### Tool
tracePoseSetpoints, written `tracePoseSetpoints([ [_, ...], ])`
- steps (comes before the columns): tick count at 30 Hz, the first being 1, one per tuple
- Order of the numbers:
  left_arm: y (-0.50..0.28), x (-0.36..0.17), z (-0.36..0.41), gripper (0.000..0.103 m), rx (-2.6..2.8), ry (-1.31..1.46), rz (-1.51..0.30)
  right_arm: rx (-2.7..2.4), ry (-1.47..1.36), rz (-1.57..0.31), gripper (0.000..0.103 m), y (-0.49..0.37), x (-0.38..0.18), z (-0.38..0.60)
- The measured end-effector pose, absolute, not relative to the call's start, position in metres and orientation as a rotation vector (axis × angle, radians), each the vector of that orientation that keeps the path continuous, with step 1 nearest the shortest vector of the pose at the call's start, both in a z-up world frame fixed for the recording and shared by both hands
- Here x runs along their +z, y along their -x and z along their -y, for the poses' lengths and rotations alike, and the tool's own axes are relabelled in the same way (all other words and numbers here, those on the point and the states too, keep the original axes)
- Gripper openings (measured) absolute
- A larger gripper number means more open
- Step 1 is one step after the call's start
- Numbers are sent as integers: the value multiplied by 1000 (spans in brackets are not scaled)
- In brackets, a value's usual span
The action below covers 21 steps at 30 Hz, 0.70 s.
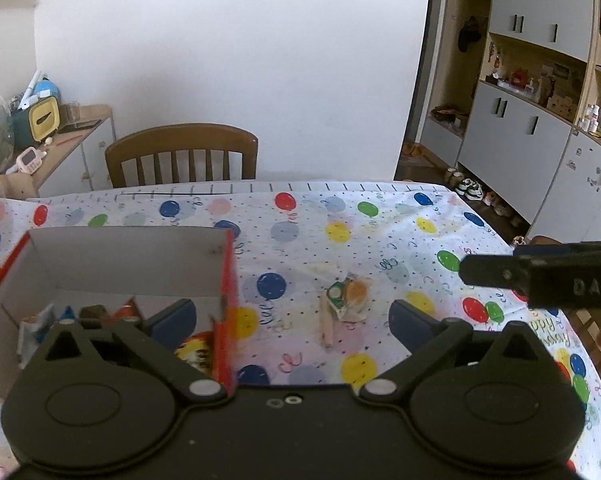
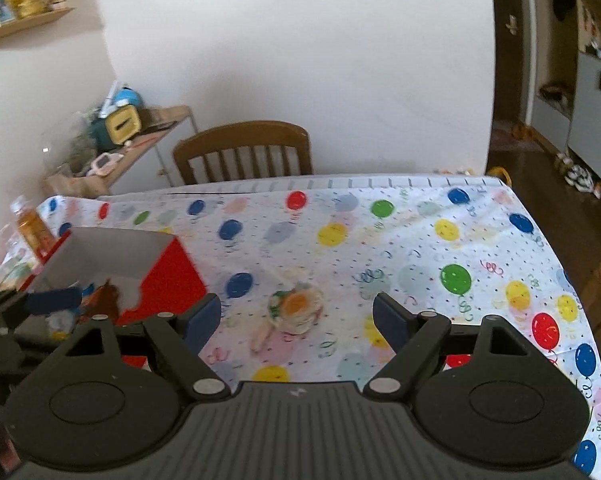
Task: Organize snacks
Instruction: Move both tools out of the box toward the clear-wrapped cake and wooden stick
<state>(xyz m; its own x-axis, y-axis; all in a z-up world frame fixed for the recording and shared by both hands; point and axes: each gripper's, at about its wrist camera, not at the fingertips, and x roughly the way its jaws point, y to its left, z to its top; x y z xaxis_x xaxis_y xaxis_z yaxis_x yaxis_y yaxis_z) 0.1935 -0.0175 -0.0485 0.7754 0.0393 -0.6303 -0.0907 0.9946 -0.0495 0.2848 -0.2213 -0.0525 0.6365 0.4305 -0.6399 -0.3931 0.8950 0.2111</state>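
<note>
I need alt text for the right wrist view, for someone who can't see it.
The open right gripper points at a wrapped snack and a pale stick-shaped item lying on a balloon-print tablecloth. A red open-topped box holding other snacks sits to the left, a drink bottle behind it and a wooden chair beyond.

The left gripper point(image 1: 292, 322) is pointing downward at a slant, its two blue-padded fingers point(image 1: 176, 318) spread wide with nothing gripped between them. The right gripper point(image 2: 296, 316) is angling downward likewise, jaws parted and empty, to the left gripper's right.
</note>
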Motion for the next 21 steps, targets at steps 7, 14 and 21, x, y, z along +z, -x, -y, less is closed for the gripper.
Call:
tracePoseSetpoints([
  [7, -219, -72, 40, 103, 89, 61, -699, 434, -74, -822, 83, -322, -74, 224],
  [14, -245, -98, 57, 98, 82, 59, -746, 433, -72, -892, 83, -347, -96, 217],
  [21, -266, -118, 60, 84, 85, 66, -796, 440, -72, -937, 83, -368, -115, 204],
])
